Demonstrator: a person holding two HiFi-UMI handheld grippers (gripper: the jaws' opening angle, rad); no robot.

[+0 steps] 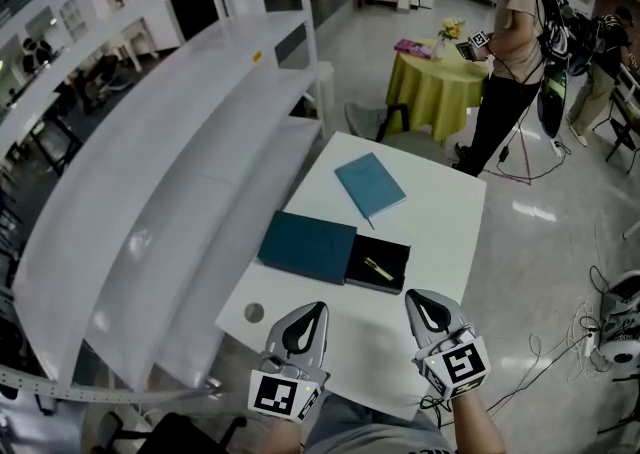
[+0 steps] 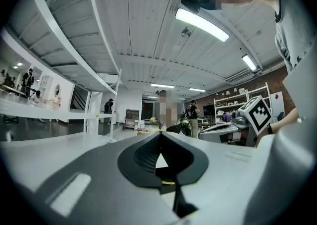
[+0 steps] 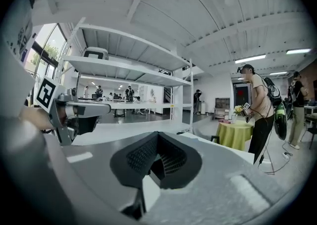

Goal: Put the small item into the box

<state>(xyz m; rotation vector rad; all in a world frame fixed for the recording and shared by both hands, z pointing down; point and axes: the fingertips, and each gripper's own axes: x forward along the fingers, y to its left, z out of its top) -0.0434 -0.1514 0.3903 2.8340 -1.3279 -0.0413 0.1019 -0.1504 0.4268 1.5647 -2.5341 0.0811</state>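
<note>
A black open box (image 1: pixel 378 264) lies on the white table (image 1: pixel 440 232), and a small gold item (image 1: pixel 378 268) rests inside it. A dark teal lid (image 1: pixel 307 247) lies flat against the box's left side. My left gripper (image 1: pixel 311 312) hovers at the table's near edge, just short of the lid, with its jaws closed and empty. My right gripper (image 1: pixel 416 299) hangs beside it, near the box's front right corner, also shut on nothing. In the left gripper view the left gripper (image 2: pixel 159 139) has its black pads together. The right gripper (image 3: pixel 157 139) looks the same in its own view.
A teal notebook (image 1: pixel 370 185) lies farther back on the table. White shelving (image 1: pixel 200 142) runs along the left. A round hole (image 1: pixel 254 313) sits near the table's front left corner. Beyond stand a yellow-green table (image 1: pixel 440 87) and a person (image 1: pixel 510 52). Cables (image 1: pixel 600 332) trail on the floor at right.
</note>
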